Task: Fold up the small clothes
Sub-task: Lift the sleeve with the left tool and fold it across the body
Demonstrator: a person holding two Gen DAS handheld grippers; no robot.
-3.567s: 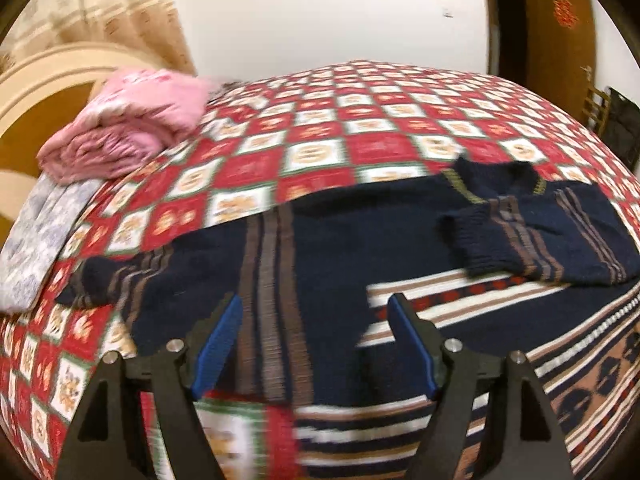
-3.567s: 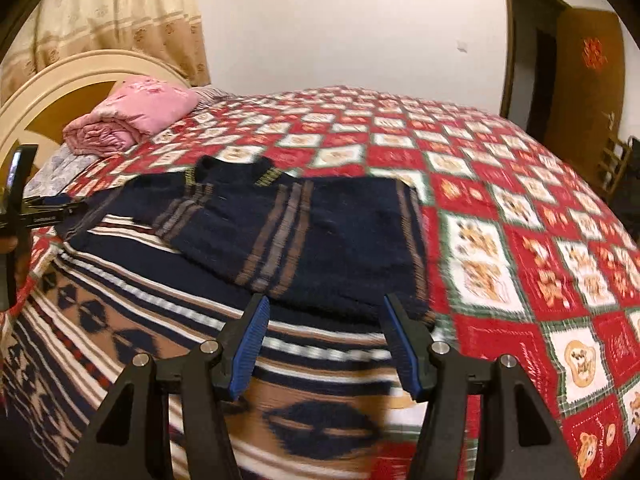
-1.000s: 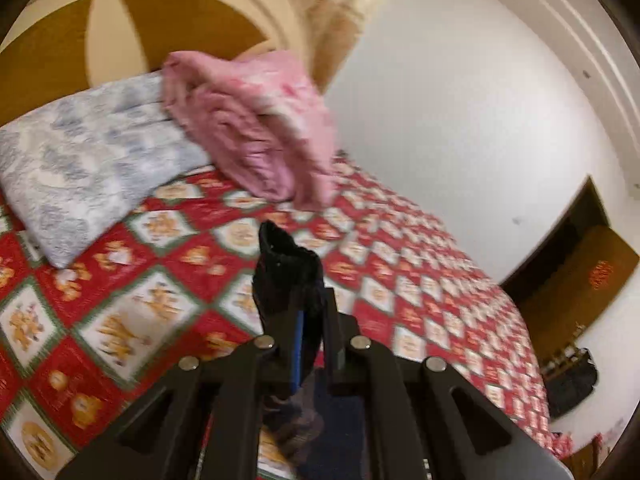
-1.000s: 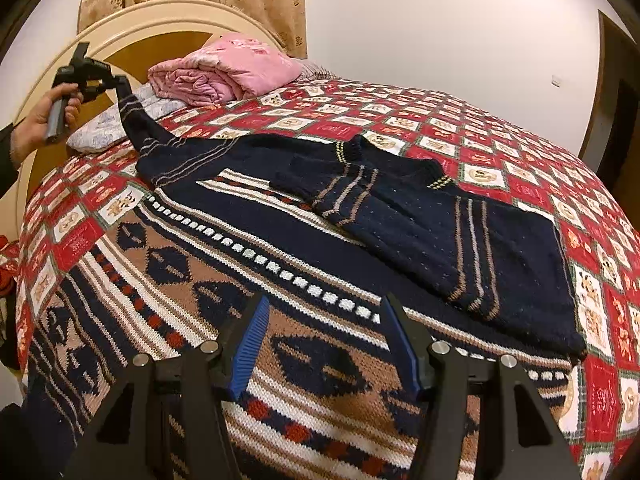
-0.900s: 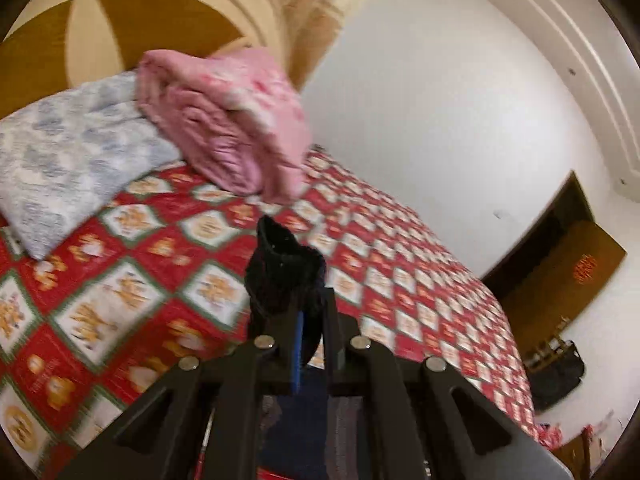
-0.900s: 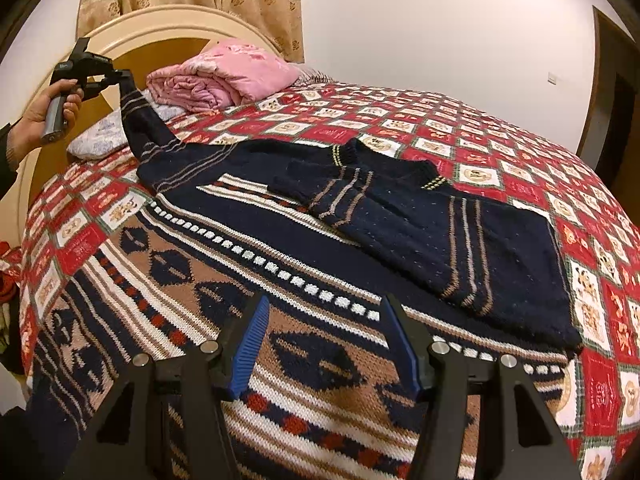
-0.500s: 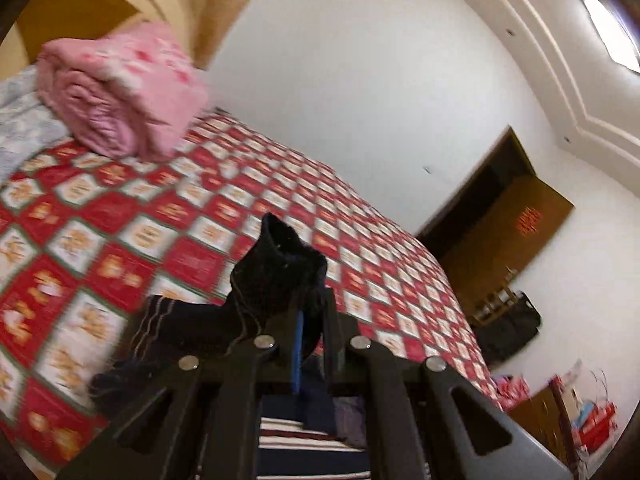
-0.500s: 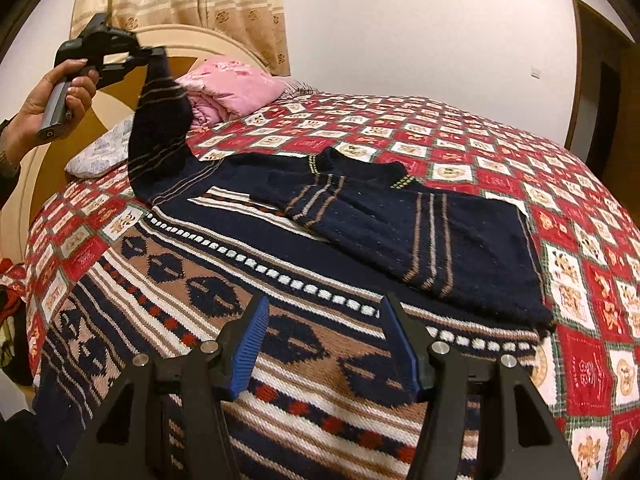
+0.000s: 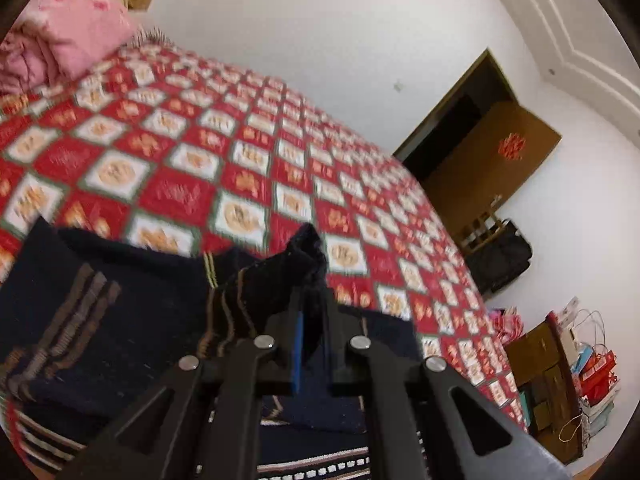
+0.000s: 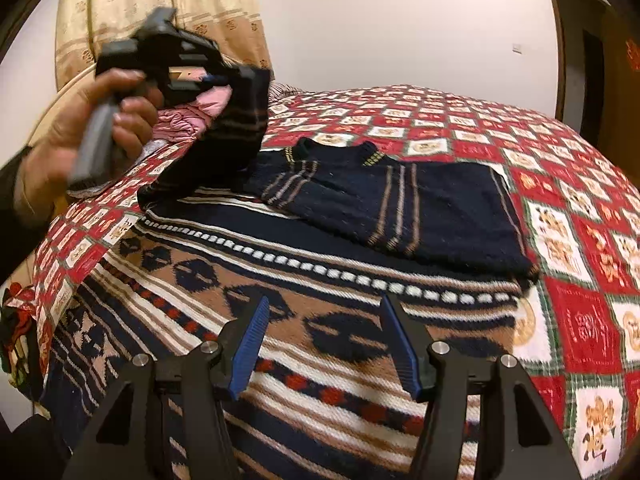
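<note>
Above the sweater [image 10: 400, 204], left tongs [image 9: 310, 320] pinch its sleeve [image 10: 244, 120].

The sweater [image 10: 404, 204] is navy with thin brown and tan stripes and yellow flecks at the collar. Under it lies a blanket [image 10: 320, 332] banded in navy, brown, white and red, with white dots and dark diamonds, over a quilt [image 10: 580, 280] of red and white squares edged green, with orange bears. The bundle [image 9: 60, 40] is pink, the gripper pads [image 10: 250, 344] blue.
</note>
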